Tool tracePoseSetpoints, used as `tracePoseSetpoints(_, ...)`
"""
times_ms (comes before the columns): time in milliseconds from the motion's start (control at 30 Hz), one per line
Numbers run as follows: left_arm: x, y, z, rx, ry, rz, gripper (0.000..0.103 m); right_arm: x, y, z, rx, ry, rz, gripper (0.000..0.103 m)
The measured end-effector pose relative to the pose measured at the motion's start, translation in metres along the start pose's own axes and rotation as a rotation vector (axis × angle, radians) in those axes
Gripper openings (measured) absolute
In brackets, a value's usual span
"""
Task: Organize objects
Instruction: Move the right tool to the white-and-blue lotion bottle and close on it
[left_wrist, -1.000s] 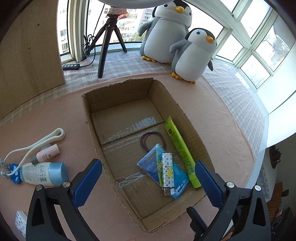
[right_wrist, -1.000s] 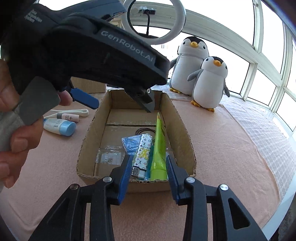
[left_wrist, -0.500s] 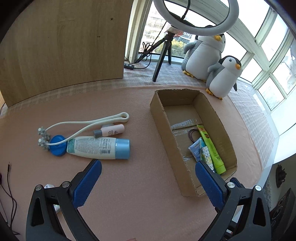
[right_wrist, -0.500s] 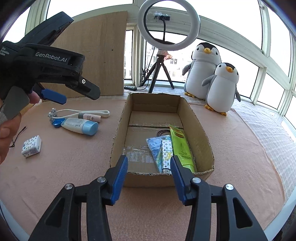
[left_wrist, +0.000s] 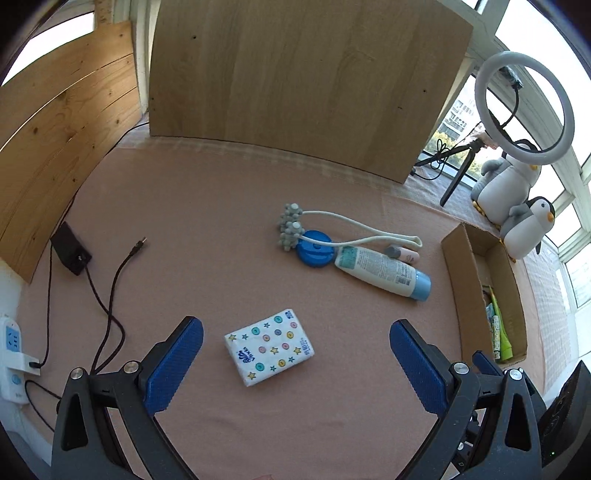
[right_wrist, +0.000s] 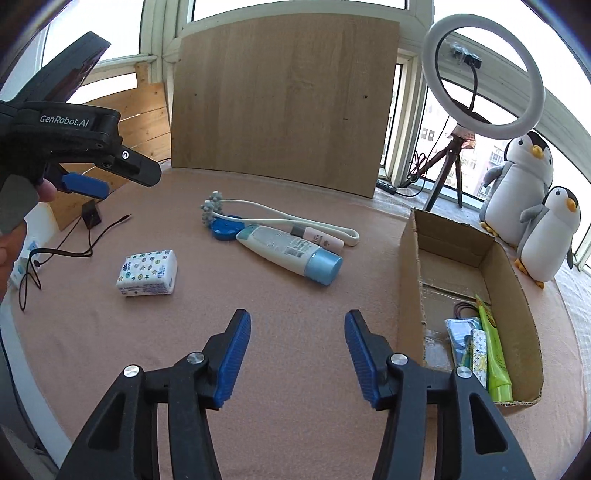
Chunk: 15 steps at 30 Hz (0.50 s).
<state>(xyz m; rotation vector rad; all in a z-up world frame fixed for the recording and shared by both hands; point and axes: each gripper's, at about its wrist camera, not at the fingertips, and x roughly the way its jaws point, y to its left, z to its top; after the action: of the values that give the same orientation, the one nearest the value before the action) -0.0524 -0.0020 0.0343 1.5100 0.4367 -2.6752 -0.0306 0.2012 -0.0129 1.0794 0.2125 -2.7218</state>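
A white tissue pack (left_wrist: 269, 347) with coloured dots lies on the pink cloth between the open fingers of my left gripper (left_wrist: 295, 354), which hovers above it. It also shows in the right wrist view (right_wrist: 147, 272). A white lotion bottle (left_wrist: 382, 271) with a blue cap, a small pink tube (left_wrist: 404, 254), a blue disc (left_wrist: 314, 251) and a white looped massager (left_wrist: 354, 230) lie together further off. The cardboard box (right_wrist: 410, 273) at the right holds a green tube (right_wrist: 493, 350), a patterned lighter (right_wrist: 478, 354) and a blue packet. My right gripper (right_wrist: 297, 345) is open and empty above bare cloth.
A wooden board (left_wrist: 306, 81) stands at the back. A dark cable (left_wrist: 118, 280), a black adapter (left_wrist: 70, 254) and a white power strip (left_wrist: 11, 354) lie at the left. A ring light on a tripod (right_wrist: 476, 77) and two plush penguins (right_wrist: 532, 206) stand behind the box.
My left gripper has swung left, away from the box, and now hangs over the tissue pack. My right gripper has moved left off the box and opened wider.
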Motion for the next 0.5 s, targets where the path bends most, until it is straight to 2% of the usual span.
tracePoseSetpoints(100,-0.007,0.042,-0.011,-0.08,0.006,0.023,0.102,0.023,0.017,0.003,-0.037,0.052,0.017,0.052)
tracePoseSetpoints(167,-0.011,0.063,-0.02,-0.119,0.01,0.032,0.102,0.044,0.017,0.006,-0.023,0.1,0.032,0.052)
tracePoseSetpoints(233,-0.015,0.079,-0.031,-0.154,0.016,0.03,0.102,0.066,0.012,0.01,-0.044,0.155,0.011,0.052)
tracePoseSetpoints(333,-0.018,0.09,-0.047,-0.188,0.023,0.024,0.102,0.088,-0.001,0.025,-0.117,0.183,-0.058,0.052)
tracePoseSetpoints(500,-0.018,0.096,-0.069,-0.231,0.039,0.005,0.102,0.122,-0.025,0.05,-0.175,0.274,-0.091,0.052)
